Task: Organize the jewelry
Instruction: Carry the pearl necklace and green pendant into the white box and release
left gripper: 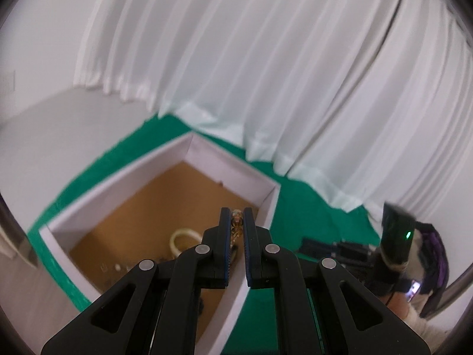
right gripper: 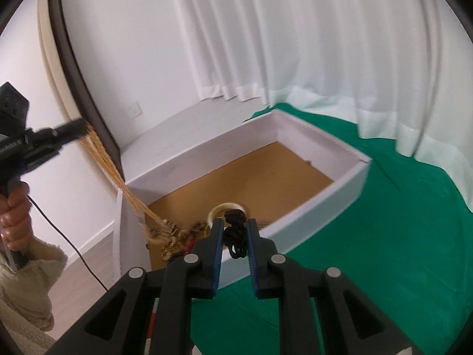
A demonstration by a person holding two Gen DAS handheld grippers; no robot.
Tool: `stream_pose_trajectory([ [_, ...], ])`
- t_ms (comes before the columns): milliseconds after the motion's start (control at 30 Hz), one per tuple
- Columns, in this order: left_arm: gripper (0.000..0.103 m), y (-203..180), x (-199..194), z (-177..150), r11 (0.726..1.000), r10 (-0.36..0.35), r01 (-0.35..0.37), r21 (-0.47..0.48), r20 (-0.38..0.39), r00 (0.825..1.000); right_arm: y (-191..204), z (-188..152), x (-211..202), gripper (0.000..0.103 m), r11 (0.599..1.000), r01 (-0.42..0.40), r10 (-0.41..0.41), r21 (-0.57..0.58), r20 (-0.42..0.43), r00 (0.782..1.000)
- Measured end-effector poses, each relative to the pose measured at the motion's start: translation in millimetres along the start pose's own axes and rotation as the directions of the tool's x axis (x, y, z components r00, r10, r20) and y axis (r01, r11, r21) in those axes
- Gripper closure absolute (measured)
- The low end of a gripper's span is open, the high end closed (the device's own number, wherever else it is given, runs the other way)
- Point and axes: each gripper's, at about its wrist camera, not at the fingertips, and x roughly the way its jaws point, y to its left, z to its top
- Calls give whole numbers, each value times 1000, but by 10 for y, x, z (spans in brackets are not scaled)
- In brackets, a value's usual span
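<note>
Grippers: two. The left gripper (left gripper: 237, 217) is clenched on gold strands (left gripper: 236, 222); the right gripper (right gripper: 233, 227) is clenched on a black cord (right gripper: 235, 227).
Left gripper, seen from the right wrist: it sits at the far left (right gripper: 71, 131), held by a hand (right gripper: 14, 216) in a cream knit sleeve (right gripper: 26, 290).
Gold strands: a bundle of several, too blurred to count; they run taut from the left gripper's tips down over the box's near left corner to the pile (right gripper: 177, 236) inside.
Black cord: one knotted bunch, pinched between the right pads, with loops hanging below them over the box's near wall.
Box: one, white walls (right gripper: 295, 224) and brown floor (right gripper: 251, 177), open at the top, standing on a green cloth (right gripper: 384, 236).
Pile: a tangle of beads and gold pieces on the floor in the near left corner; pieces cannot be counted.
Ring: one pale ring (right gripper: 226, 207) just beyond the right gripper's tips, over the box's near edge; whether it hangs on the cord or lies on the floor I cannot tell.
Open floor: the far and right parts of the box floor are bare apart from one small dark speck near the far wall.
Edges: the right gripper's tips stand over the near wall; the left gripper's tips, in its own view, are over the box's right corner.
Surroundings: one white curtain (right gripper: 325, 59) hangs behind the box, its hem lying on the green cloth; bare cloth spreads to the right of the box.
</note>
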Motion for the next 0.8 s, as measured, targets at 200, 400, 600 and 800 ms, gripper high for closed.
stream_pose_trajectory([
  [200, 98, 127, 386, -315, 1000, -2, -1, -25, -107, 994, 137, 154, 294, 87, 999, -10, 8, -41, -47, 999],
  [400, 97, 168, 808, -607, 993, 118, -117, 17, -167, 979, 202, 198, 852, 87, 997, -33, 19, -70, -184, 983],
  [600, 74, 279, 991, -805, 951, 309, -297, 93, -180, 934, 271, 34, 1303, 87, 995, -60, 33, -79, -305, 952],
  [800, 18, 274, 969, -888, 891, 449, -433, 136, -123, 885, 367, -59, 1507, 73, 991, -48, 2, -123, -352, 936],
])
